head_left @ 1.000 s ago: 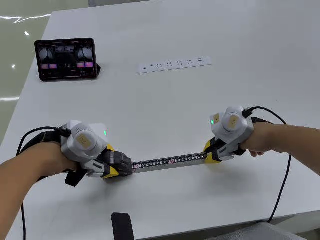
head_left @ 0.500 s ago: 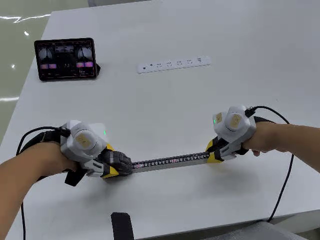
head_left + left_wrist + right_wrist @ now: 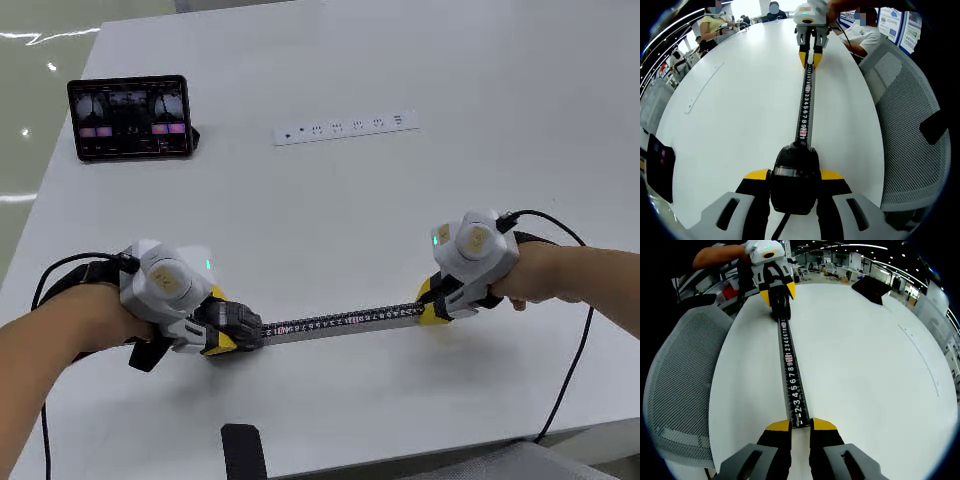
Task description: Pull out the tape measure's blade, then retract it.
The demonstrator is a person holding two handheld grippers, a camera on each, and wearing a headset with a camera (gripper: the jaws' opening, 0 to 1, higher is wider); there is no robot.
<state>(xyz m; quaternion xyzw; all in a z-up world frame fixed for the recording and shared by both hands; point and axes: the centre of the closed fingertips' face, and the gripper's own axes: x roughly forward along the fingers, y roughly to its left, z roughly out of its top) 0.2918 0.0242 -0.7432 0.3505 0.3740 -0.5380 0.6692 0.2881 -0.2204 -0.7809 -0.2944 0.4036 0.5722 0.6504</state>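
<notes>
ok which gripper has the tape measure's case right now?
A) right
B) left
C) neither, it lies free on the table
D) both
B: in the left gripper view the black case sits clamped in the left gripper, while the right gripper pinches the blade at its tip.

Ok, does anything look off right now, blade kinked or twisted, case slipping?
Nothing stands out. The left gripper clamps the tape measure case squarely, and the blade runs straight, without kink or twist, to the right gripper, which pinches its tip. The tablet and power strip sit tidily farther back.
</notes>
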